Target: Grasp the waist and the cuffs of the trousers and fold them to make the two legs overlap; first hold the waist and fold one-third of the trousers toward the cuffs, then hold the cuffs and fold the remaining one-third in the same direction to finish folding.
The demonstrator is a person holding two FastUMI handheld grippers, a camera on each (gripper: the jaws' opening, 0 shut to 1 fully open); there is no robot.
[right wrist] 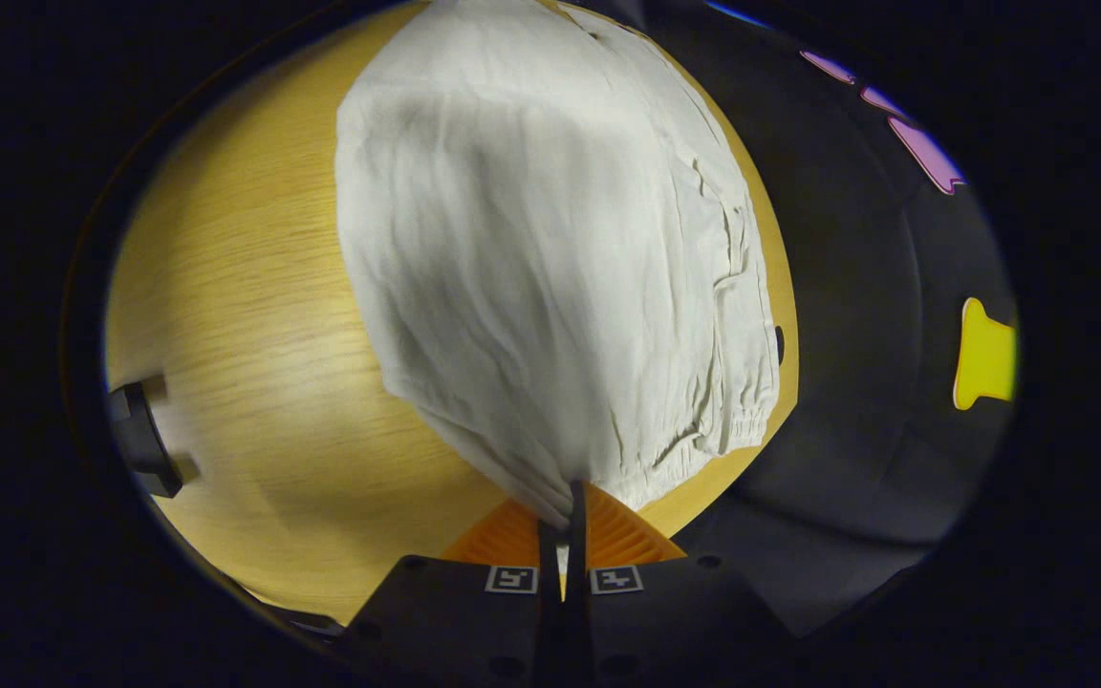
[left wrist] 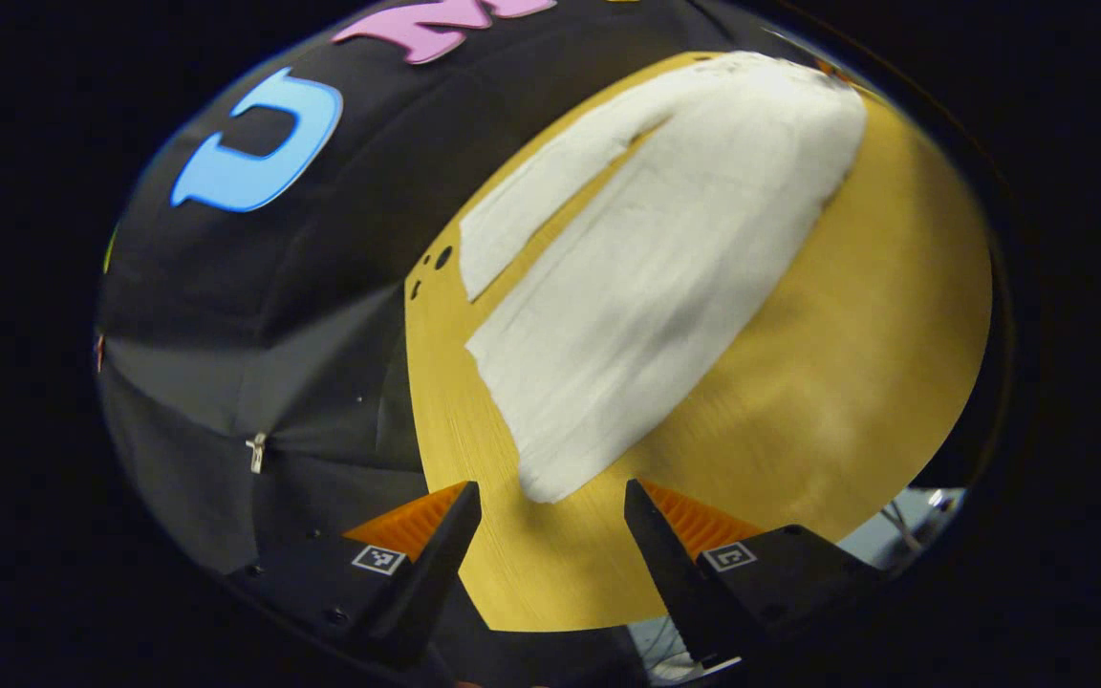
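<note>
The white trousers (left wrist: 665,258) lie spread on the wooden bench (left wrist: 856,382), both legs still apart, with a wedge of bare wood showing between them in the left gripper view. So the first step is the one in hand: bringing one leg over the other.

The right tongs (right wrist: 565,521) are closed on the waist, at the corner nearest them. In the right gripper view the two fingers stand pressed together with a fold of the gathered waistband (right wrist: 703,449) pinched between them, and the cloth rises from that pinch in a soft bulge, which suggests the corner is lifted a little off the bench (I cannot be sure how far).

The left tongs (left wrist: 550,516) are at the other end. Their fingers stand well apart, empty, with the cuff (left wrist: 536,449) of the nearer leg just ahead of the gap, not yet between them. The cuff end looks flat on the wood.

What the next move calls for, to my eye, is for the left tongs to go forward and down until the cuff edge sits between the fingers, then close on it. Only then can both hands carry that side across together onto the farther leg (left wrist: 550,205). The cloth is thin and limp, so a shallow bite may slip, and lifting one end alone would drag the leg askew.
</note>
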